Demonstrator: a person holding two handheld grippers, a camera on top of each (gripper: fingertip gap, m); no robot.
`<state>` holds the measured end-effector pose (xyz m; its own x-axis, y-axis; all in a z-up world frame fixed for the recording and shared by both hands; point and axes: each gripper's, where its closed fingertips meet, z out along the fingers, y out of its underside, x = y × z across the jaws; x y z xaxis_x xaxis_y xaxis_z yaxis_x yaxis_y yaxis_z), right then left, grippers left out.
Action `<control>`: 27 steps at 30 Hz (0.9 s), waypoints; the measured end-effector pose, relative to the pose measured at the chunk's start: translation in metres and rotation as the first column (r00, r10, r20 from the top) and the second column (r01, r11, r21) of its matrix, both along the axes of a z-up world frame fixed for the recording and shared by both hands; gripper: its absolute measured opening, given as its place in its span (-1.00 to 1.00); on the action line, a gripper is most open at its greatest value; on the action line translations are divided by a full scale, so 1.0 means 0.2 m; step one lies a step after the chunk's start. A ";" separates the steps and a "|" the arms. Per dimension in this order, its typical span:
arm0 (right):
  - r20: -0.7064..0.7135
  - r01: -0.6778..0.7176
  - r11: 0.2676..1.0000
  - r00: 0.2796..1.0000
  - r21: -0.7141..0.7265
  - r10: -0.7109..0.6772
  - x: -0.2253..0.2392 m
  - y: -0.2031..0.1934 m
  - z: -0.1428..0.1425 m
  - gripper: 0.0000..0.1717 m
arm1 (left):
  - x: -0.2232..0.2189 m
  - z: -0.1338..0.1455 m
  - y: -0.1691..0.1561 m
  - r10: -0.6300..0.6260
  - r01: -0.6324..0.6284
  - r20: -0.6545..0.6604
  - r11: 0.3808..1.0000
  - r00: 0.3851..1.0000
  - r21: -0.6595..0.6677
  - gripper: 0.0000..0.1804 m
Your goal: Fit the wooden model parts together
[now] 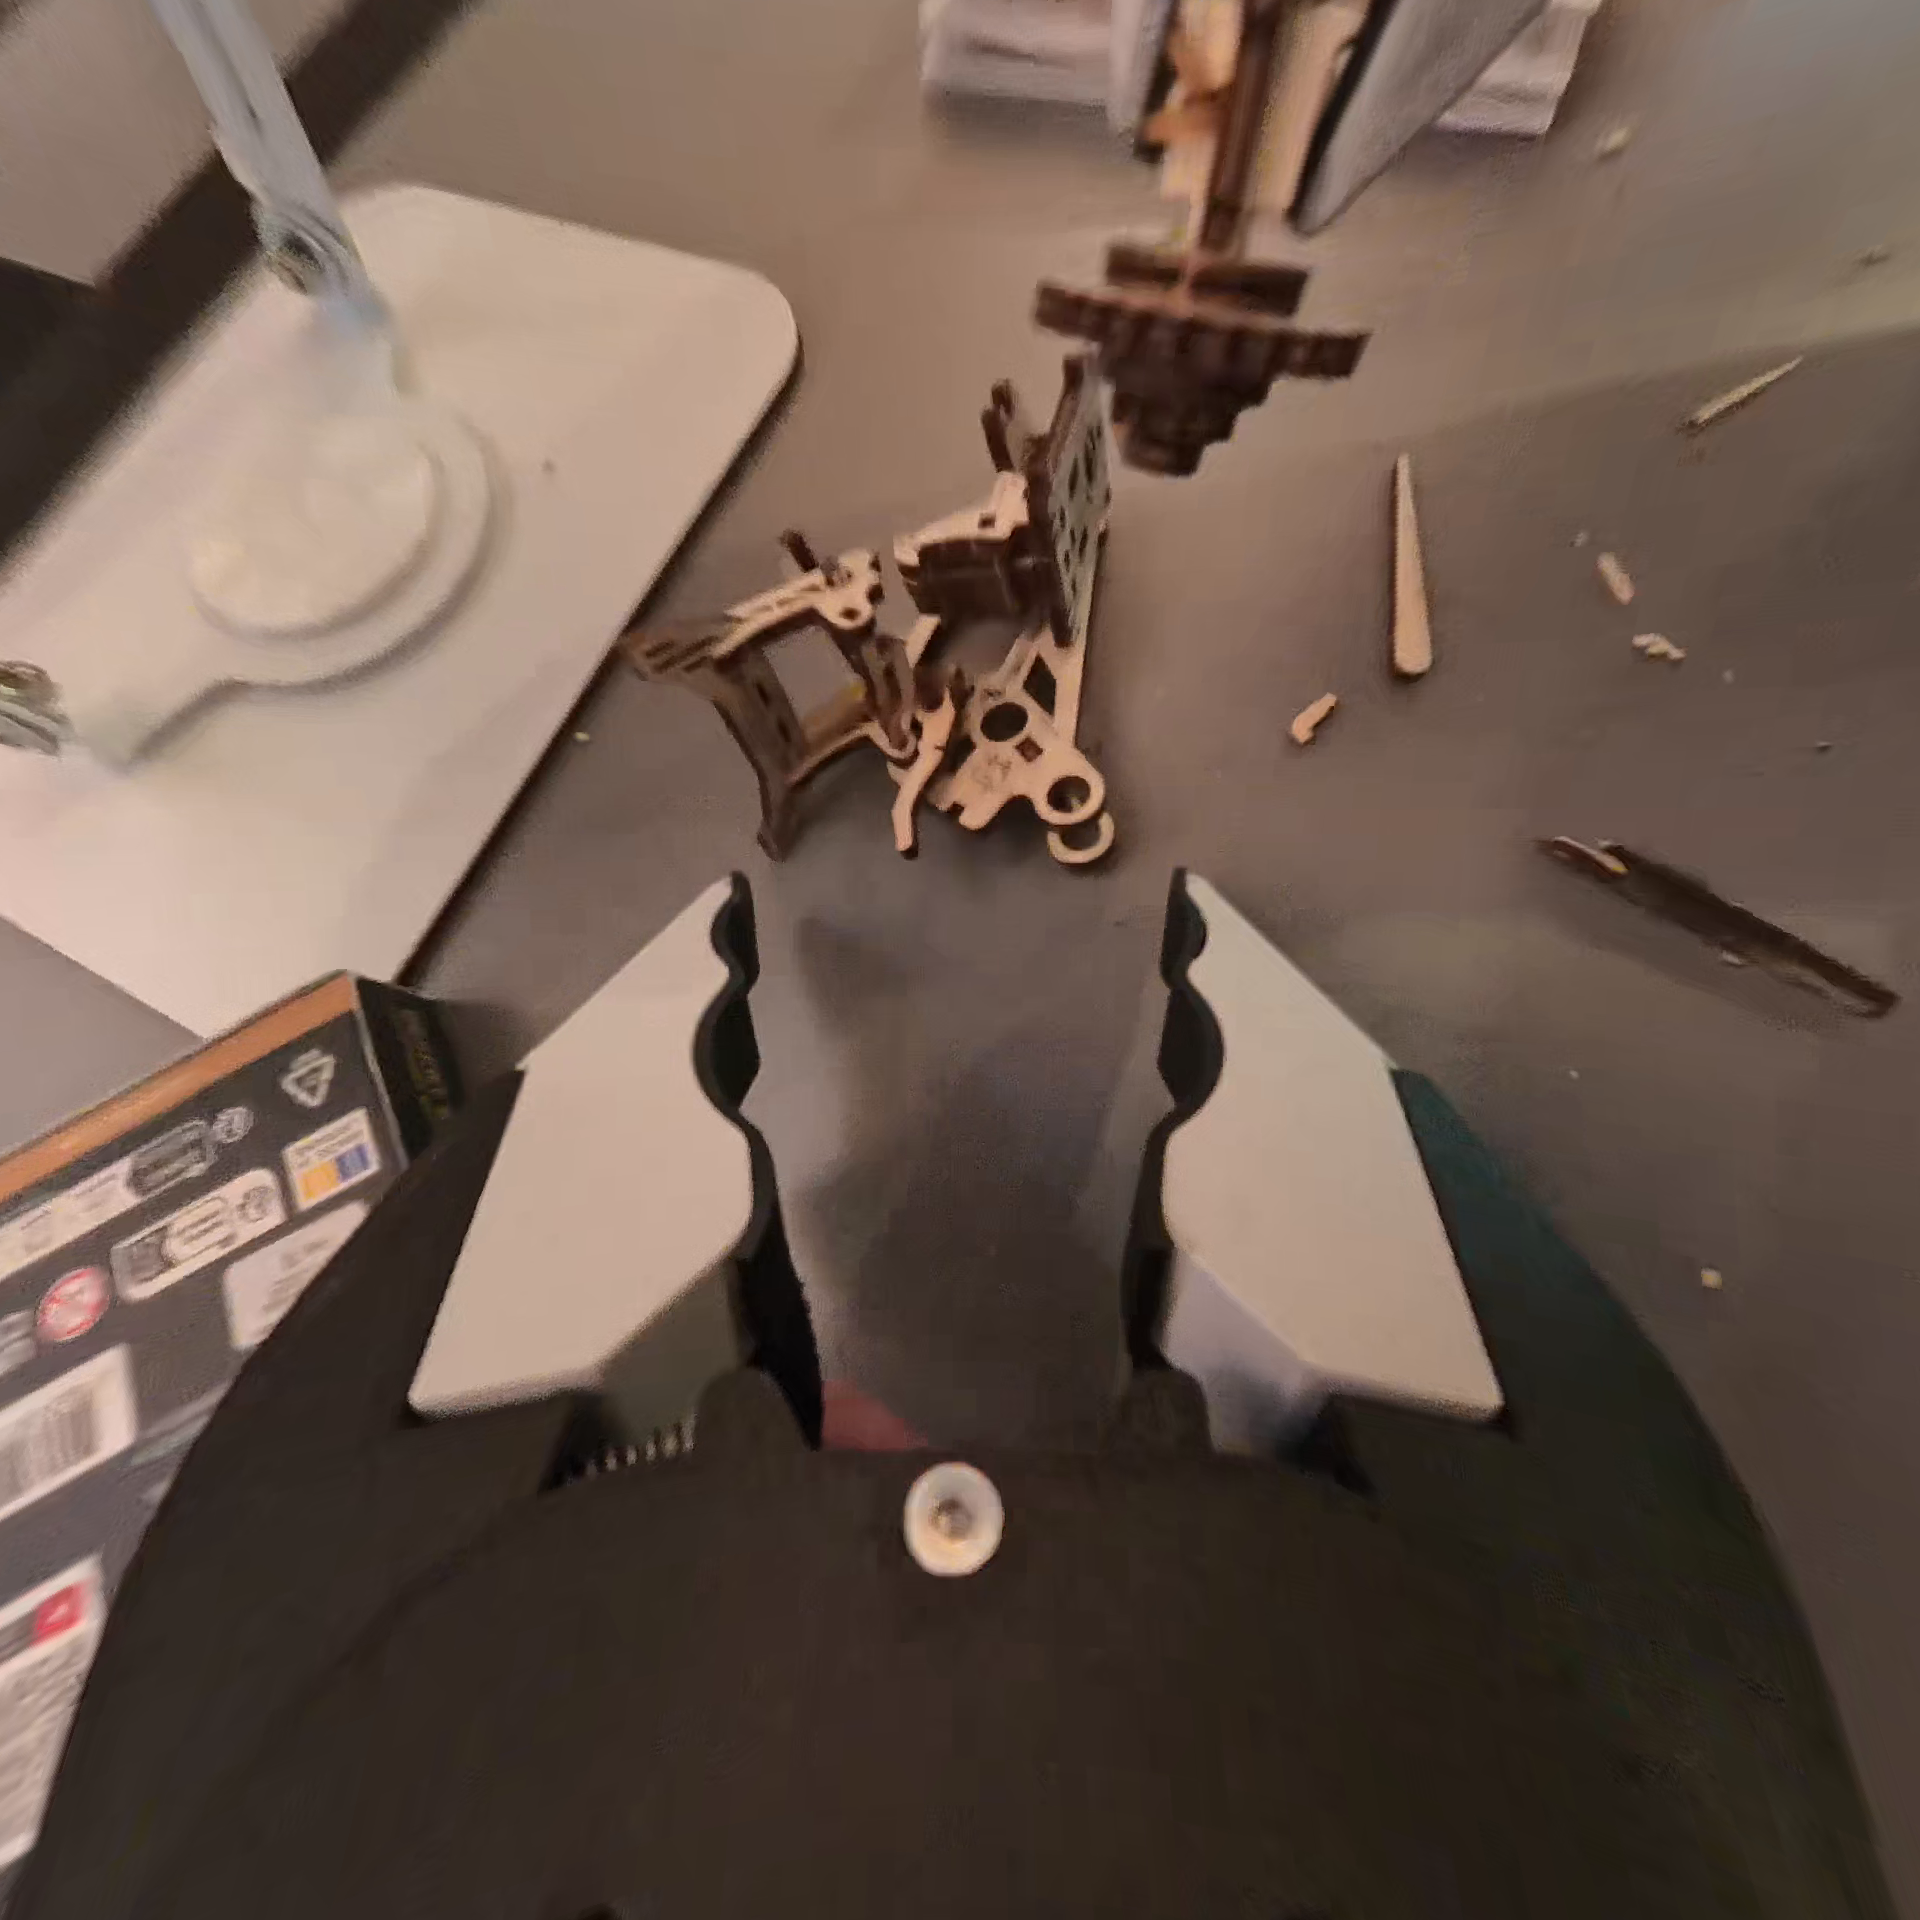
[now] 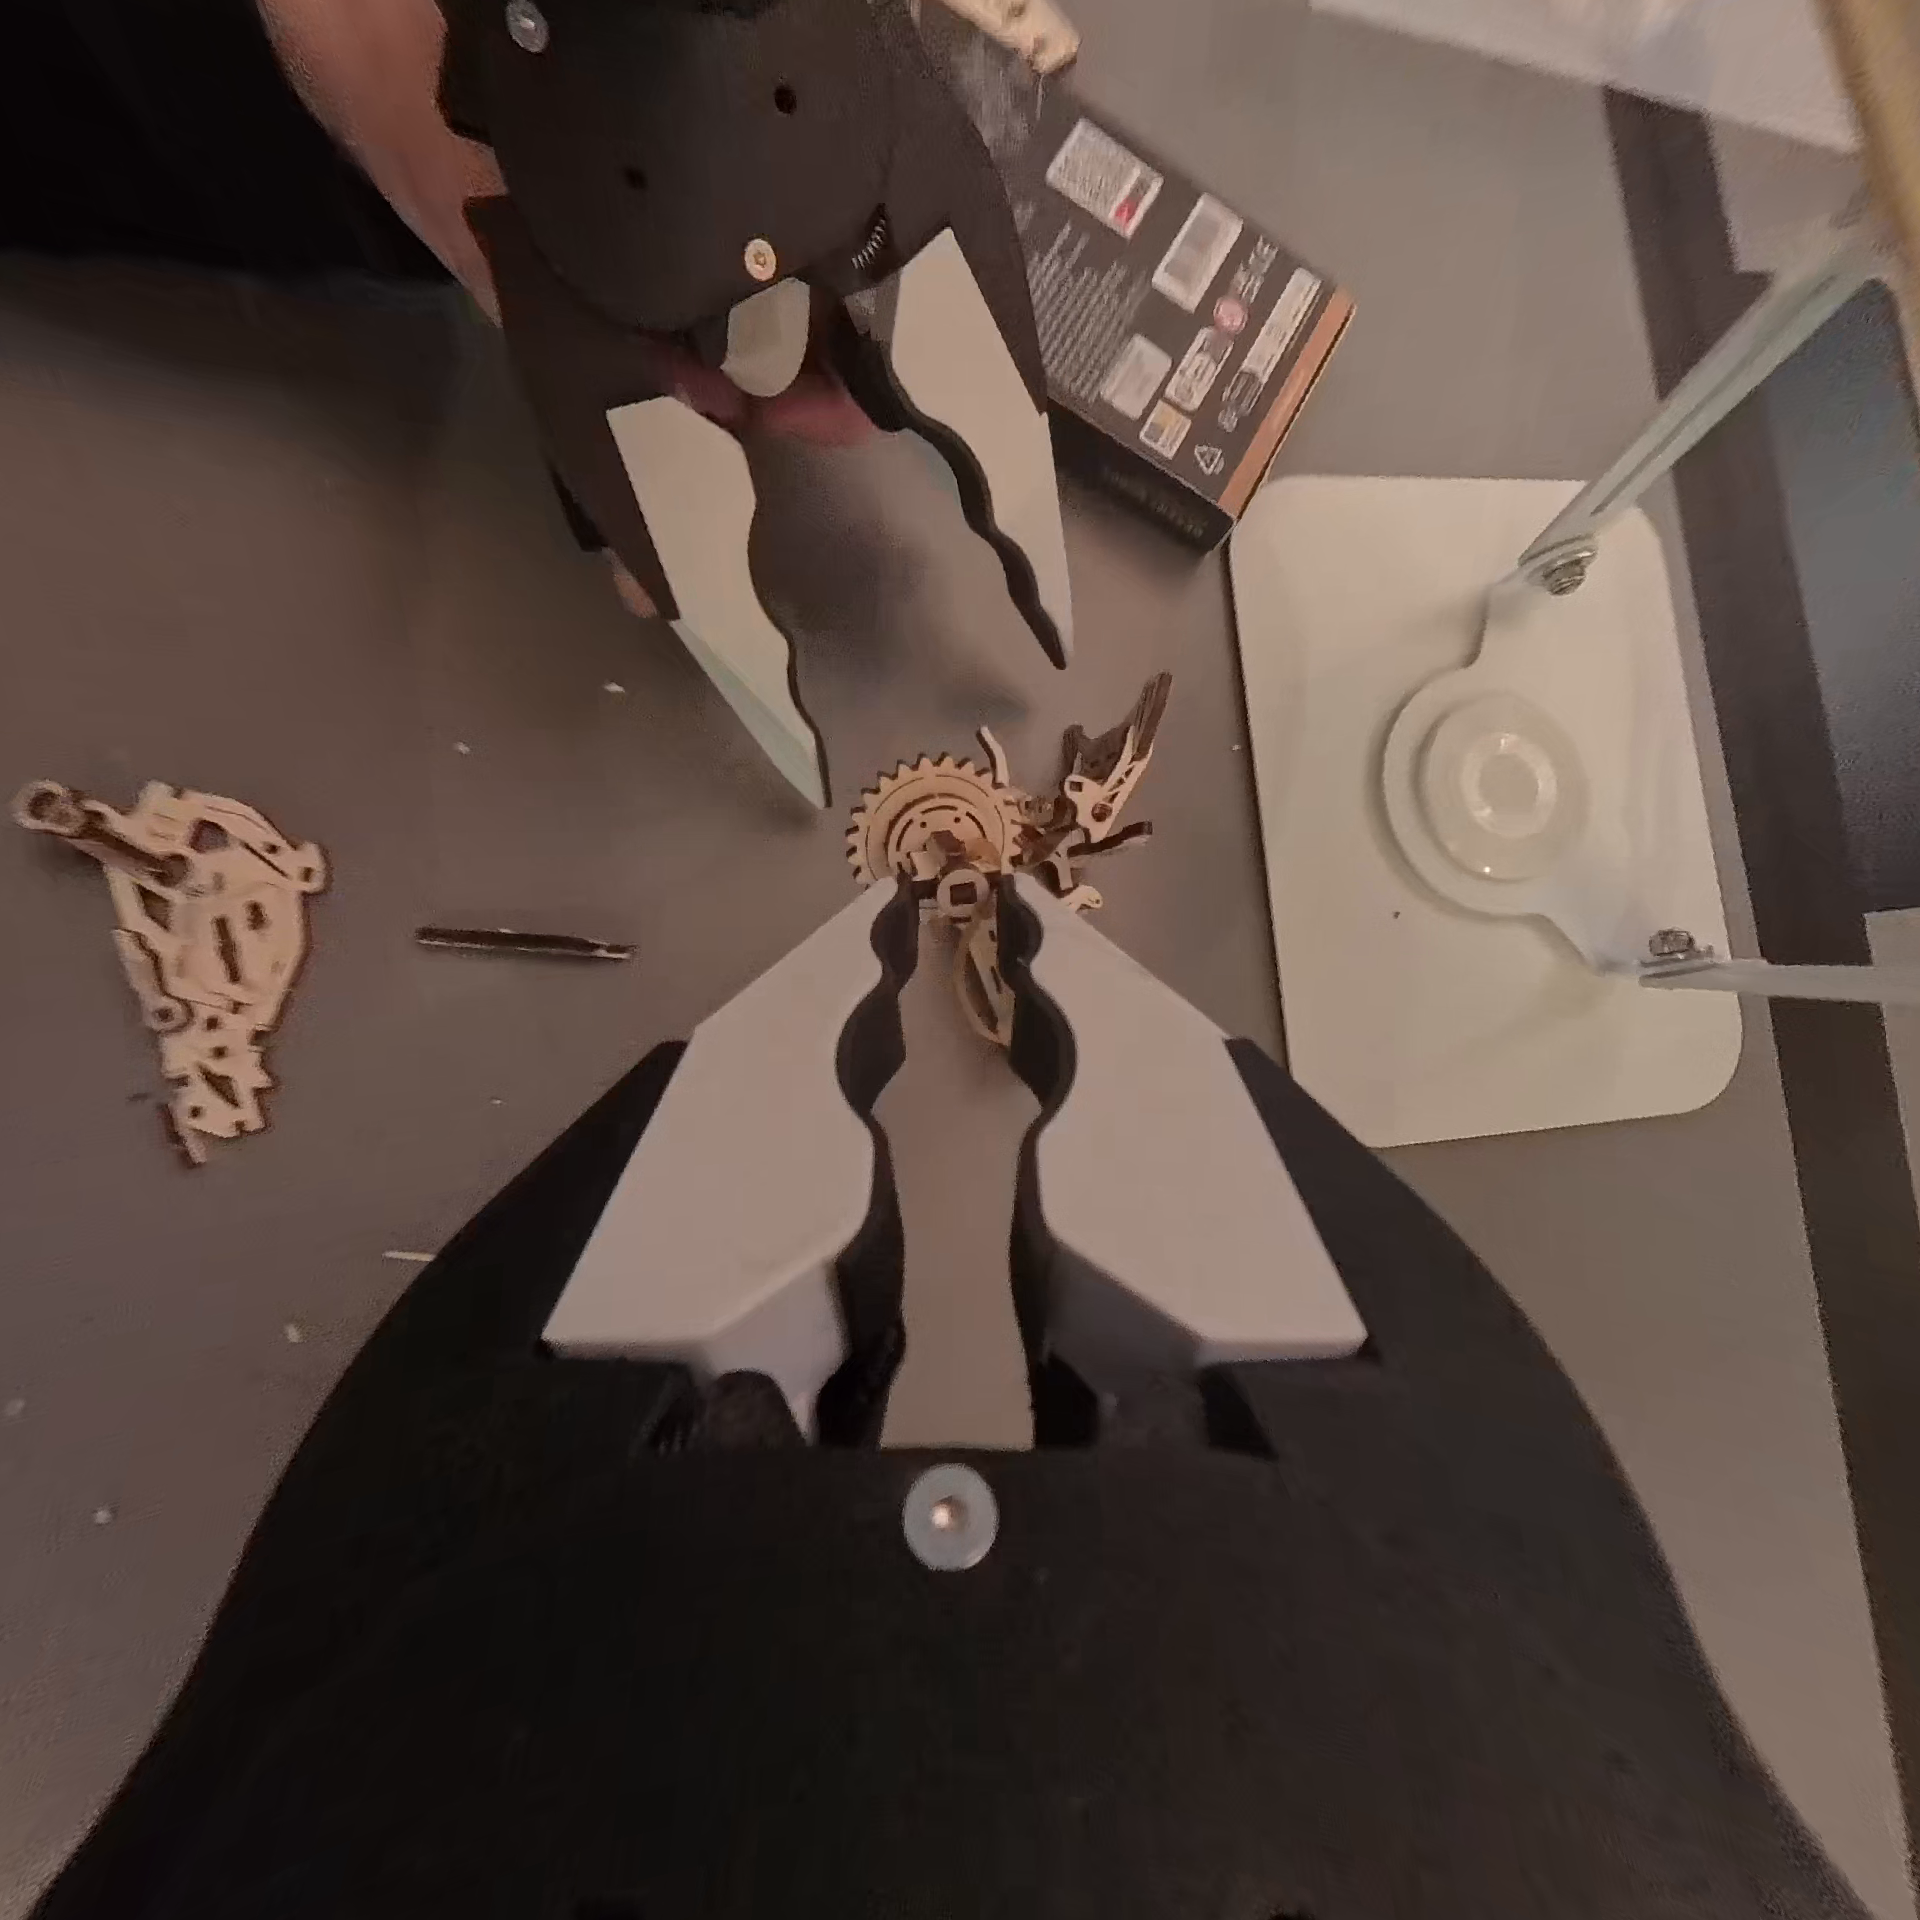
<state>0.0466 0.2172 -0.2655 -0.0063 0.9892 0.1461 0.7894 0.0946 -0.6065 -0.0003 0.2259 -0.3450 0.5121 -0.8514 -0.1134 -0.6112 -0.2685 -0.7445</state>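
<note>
My left gripper is open and empty, low over the grey table. Just beyond its fingertips a partly built wooden frame stands on the table, untouched. My right gripper is shut on a wooden gear assembly, with the pads pressed on its hub and a thin wooden lever between the fingers. The left wrist view shows the gear assembly hanging above the frame's far end. The right wrist view shows the frame just behind the gear and the left gripper open above it.
A white stand base with a clear post is left of the frame. A printed box lies beside my left gripper. A dark strip, a wooden sliver and chips lie to the right. A flat wooden part lies apart.
</note>
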 end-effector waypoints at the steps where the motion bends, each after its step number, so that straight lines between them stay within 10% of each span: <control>1: 0.031 -0.009 1.000 0.999 0.007 0.009 -0.01 0.01 -0.03 -0.86 | 0.02 -0.02 -0.01 -0.010 0.010 -0.009 1.000 1.000 -0.016 -0.16; 14: 0.387 -0.203 0.977 0.908 0.064 0.164 -0.07 0.11 -0.23 -0.86 | 0.06 -0.03 0.01 -0.003 0.013 0.069 0.989 0.998 -0.145 -0.27; 27: 0.430 -0.289 0.957 0.866 0.009 0.257 -0.12 0.08 -0.26 -0.86 | 0.06 -0.04 0.02 0.010 -0.003 0.051 0.990 0.999 -0.141 -0.40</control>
